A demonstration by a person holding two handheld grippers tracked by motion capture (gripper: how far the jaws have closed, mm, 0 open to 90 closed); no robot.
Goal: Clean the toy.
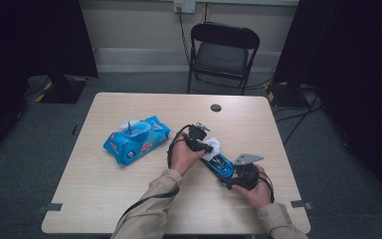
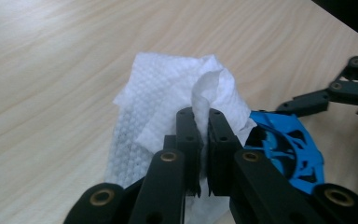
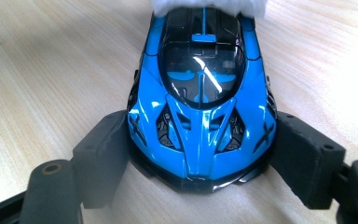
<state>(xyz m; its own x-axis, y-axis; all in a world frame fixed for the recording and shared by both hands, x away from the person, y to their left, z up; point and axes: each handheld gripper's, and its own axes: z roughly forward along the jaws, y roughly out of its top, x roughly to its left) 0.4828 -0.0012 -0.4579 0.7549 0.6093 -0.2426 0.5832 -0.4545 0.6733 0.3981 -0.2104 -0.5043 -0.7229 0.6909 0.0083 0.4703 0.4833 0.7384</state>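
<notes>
— What lies on the pale wooden table (image 1: 129,199)?

— A blue plastic pack of wet wipes (image 1: 137,139), on its left half, flap open, a white sheet poking up. A round dark cable hole (image 1: 216,107) sits near the far edge.

— Beyond it?

— A black folding metal chair (image 1: 222,55) on the grey floor.

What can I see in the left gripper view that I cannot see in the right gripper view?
Left gripper view: the left gripper, its fingers shut on a white wipe.

Right gripper view: the right gripper, its fingers clamping the sides of the toy car, and the car's dark windows.

Both: the blue toy car, the wipe and the wooden table.
</notes>
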